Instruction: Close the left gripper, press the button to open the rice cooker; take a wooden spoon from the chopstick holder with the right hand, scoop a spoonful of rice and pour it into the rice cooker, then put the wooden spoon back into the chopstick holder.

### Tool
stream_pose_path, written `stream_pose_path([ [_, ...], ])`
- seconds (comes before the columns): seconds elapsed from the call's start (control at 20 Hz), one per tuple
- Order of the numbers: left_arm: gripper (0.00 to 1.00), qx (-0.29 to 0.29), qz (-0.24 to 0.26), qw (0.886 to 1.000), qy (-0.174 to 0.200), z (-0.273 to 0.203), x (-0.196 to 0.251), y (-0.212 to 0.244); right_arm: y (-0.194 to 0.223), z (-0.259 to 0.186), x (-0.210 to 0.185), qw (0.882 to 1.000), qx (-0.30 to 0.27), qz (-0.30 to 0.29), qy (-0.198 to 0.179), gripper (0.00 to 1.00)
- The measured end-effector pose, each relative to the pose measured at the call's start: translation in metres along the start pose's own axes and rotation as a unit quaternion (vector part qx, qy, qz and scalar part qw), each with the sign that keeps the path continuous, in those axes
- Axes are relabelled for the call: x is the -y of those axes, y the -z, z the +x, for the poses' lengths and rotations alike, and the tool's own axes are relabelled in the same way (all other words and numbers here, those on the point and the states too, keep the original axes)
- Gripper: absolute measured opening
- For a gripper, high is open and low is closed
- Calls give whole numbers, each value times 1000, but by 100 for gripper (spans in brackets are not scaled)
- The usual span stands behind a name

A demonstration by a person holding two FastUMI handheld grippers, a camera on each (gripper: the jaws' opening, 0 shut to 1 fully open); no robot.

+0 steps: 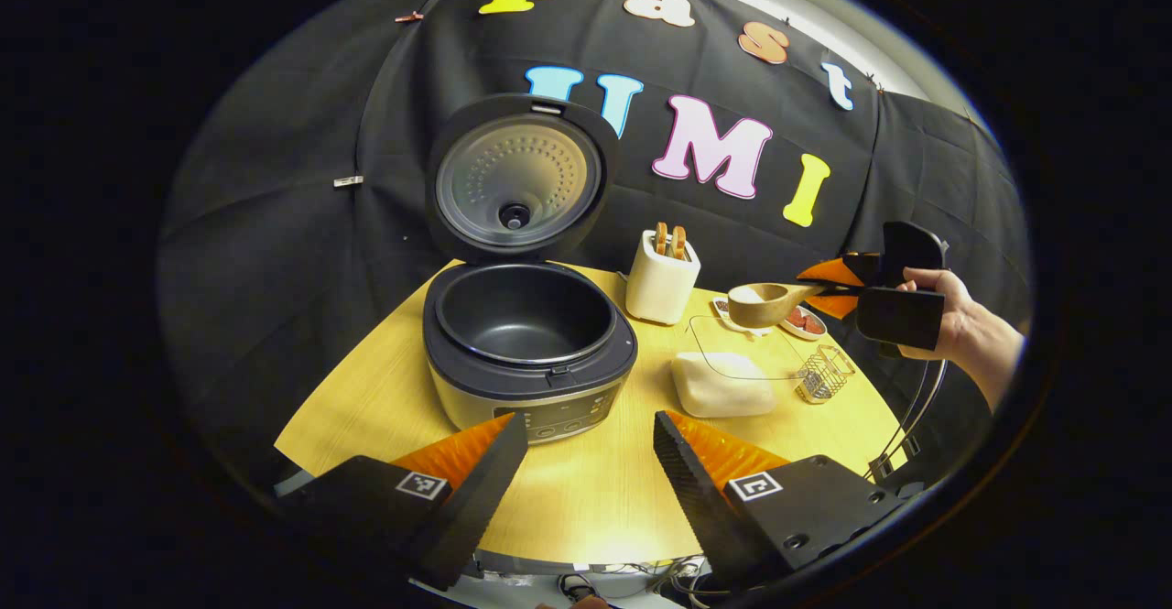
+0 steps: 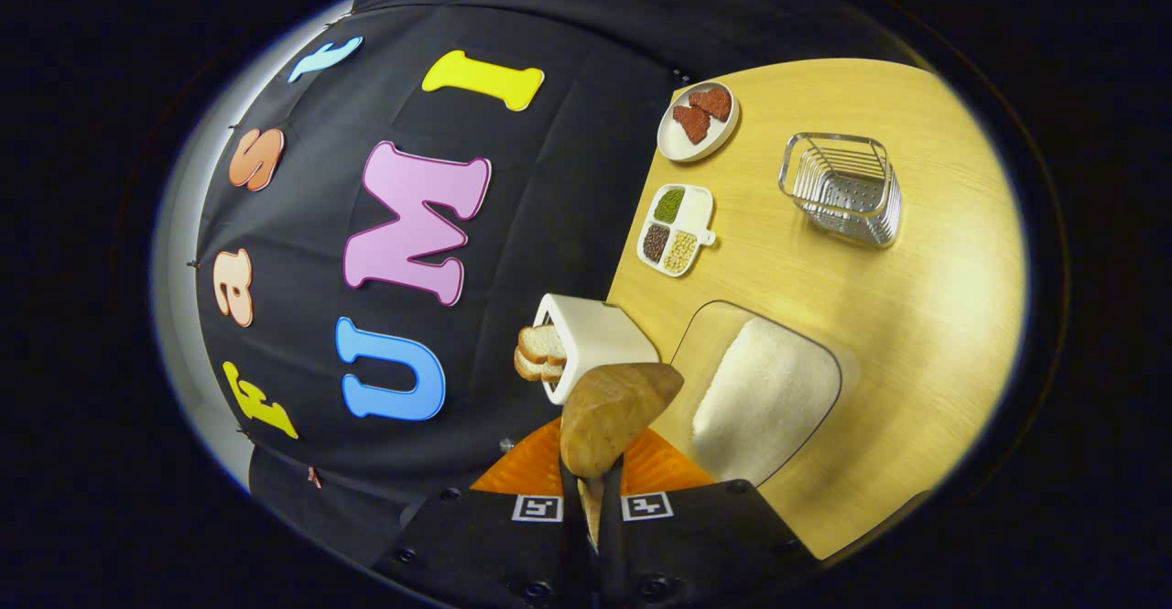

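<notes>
The cooker [image 1: 529, 353] is standing open and empty; the rice-filled spoon [image 1: 765, 303] is hanging level right of the holder [image 1: 661, 281].

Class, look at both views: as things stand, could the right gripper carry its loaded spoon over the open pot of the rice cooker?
Probably yes. The rice cooker has its lid up, and the right gripper holds the spoon above the table beside it, with nothing tall between except the white holder.

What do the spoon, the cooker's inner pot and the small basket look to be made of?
Spoon: wood, smooth matte brown with faint grain.
Inner pot: probably metal with a dark non-stick coating; even, dull grey-black surface.
Basket: metal wire, shiny silver, with a perforated bottom; highlights glint on the bars.
</notes>
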State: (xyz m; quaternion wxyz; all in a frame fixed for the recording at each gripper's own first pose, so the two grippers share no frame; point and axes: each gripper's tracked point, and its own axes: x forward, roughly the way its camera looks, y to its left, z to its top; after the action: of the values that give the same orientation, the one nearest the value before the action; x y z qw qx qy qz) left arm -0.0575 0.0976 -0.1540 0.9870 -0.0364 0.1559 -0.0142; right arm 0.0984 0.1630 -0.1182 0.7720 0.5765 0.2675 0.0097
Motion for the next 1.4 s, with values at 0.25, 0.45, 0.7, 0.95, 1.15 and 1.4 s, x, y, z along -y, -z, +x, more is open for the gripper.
stream_pose_path([
  [0.25, 96, 11, -24, 999, -25, -14, -23, 1, 61, 8, -38, 998, -55, -4, -28, 8],
  [0.45, 96, 20, -44, 997, -57, -25, -51, 0, 120, 15, -68, 993, -108, -12, -54, 8],
  [0.7, 96, 31, -58, 993, -101, -39, -90, 2, 180, 28, -86, 985, -143, -64, -67, 8],
  [0.95, 96, 20, -78, 989, -121, -45, -116, 15, 220, 44, -102, 966, -133, -204, -87, 8],
  [1.15, 96, 13, -78, 989, -122, -39, -126, 19, 239, 49, -104, 925, -108, -350, -105, 8],
  [1.4, 96, 19, -82, 989, -119, -29, -131, 9, 266, 71, -99, 895, -107, -419, -111, 8],
])
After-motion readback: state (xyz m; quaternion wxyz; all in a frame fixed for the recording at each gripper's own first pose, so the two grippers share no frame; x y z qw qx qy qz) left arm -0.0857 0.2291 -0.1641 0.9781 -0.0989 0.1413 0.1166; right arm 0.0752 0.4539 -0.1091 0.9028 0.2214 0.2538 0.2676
